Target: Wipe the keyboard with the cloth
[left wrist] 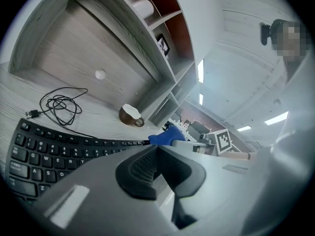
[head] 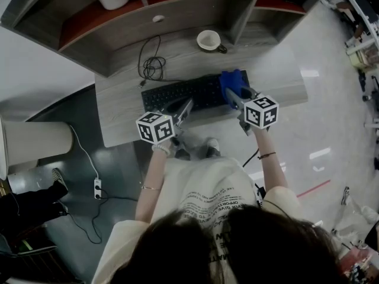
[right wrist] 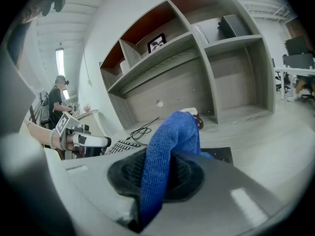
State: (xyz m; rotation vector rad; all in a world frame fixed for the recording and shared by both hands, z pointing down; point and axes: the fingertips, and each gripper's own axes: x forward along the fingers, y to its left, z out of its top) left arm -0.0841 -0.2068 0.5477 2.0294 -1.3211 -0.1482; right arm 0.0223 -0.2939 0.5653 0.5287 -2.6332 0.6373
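Observation:
A black keyboard (head: 189,93) lies on the grey wooden desk (head: 124,114), its keys also visible in the left gripper view (left wrist: 44,149). A blue cloth (head: 232,81) rests over the keyboard's right end, pinched in my right gripper (head: 235,96); in the right gripper view the cloth (right wrist: 167,156) runs up between the shut jaws. My left gripper (head: 183,110) is shut with nothing in it, hovering over the keyboard's near edge left of centre. From the left gripper view the cloth (left wrist: 167,137) and the right gripper (left wrist: 206,144) show beyond the keyboard.
A brown and white cup (head: 209,41) stands behind the keyboard, a coiled black cable (head: 152,67) at the back left. Shelving (head: 160,5) rises behind the desk. A white bin (head: 35,144) and a power strip (head: 98,188) sit on the floor at the left.

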